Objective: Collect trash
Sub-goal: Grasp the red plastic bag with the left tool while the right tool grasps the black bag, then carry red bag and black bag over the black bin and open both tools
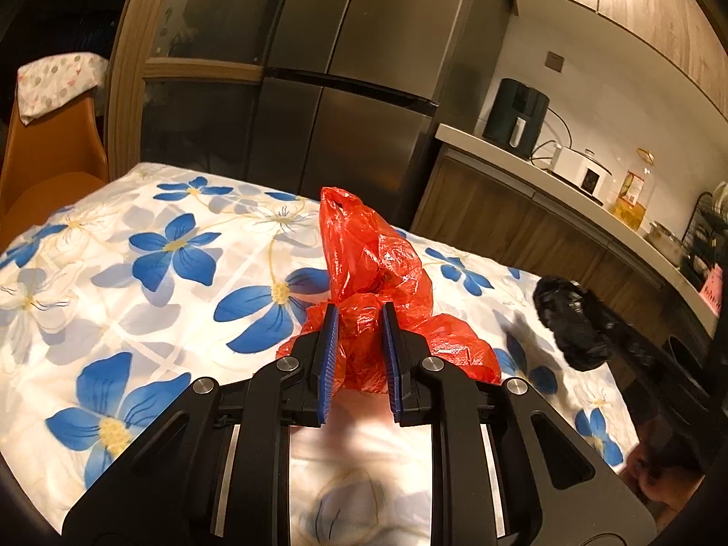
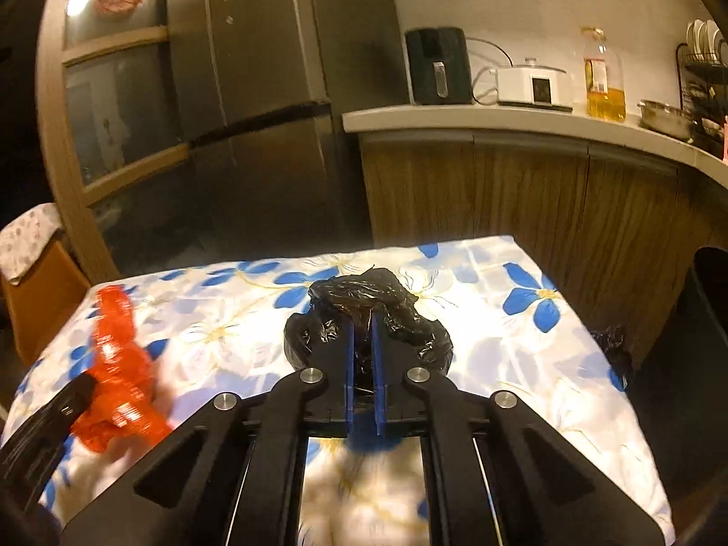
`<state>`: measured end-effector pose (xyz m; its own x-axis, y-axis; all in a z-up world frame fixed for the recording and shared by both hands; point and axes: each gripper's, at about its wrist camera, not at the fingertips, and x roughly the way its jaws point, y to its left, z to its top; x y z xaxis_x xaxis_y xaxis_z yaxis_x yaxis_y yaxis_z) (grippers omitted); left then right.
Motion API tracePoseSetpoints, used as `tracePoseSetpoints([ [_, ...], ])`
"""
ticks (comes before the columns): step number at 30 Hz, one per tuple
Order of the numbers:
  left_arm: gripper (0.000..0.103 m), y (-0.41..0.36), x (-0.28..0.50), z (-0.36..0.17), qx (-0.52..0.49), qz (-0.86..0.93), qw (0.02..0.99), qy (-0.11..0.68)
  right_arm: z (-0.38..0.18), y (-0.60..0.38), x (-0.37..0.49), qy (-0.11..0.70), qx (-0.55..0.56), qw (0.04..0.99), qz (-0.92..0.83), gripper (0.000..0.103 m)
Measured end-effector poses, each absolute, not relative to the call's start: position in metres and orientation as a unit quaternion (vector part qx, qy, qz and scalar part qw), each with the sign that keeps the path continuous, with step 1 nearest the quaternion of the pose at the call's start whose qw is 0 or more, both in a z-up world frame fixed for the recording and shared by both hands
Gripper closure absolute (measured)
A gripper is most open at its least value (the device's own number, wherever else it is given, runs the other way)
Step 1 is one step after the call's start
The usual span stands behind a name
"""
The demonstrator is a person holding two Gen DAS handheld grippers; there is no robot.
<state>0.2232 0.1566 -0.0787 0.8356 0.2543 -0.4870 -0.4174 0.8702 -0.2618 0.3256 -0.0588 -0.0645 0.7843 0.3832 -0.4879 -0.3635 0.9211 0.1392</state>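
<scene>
Crinkled plastic fills both grips: the left gripper [image 1: 359, 314] pinches the thin, translucent red plastic bag [image 1: 373, 268], the right gripper [image 2: 362, 325] the glossy, crumpled black plastic bag [image 2: 364, 300], both over the blue-flowered cloth on the table [image 1: 136, 236]. Both look light, limp and slippery; a bunched fold probably holds best.

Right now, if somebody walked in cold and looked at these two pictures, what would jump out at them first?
Probably the crumpled red plastic bag, bright against the blue-flowered tablecloth, with the left gripper closed on its lower part. Next, the black plastic bag pinched in the right gripper nearer the table's right side. Behind both stands a tall dark fridge.
</scene>
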Motion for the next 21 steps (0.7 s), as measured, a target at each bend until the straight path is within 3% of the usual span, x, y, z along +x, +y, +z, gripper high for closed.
tracePoseSetpoints([
  [21,0.085,0.074,0.181,-0.04,-0.132,0.144,0.959,0.207,-0.015,-0.151,0.23,0.203,0.037,0.96,0.189,0.096],
])
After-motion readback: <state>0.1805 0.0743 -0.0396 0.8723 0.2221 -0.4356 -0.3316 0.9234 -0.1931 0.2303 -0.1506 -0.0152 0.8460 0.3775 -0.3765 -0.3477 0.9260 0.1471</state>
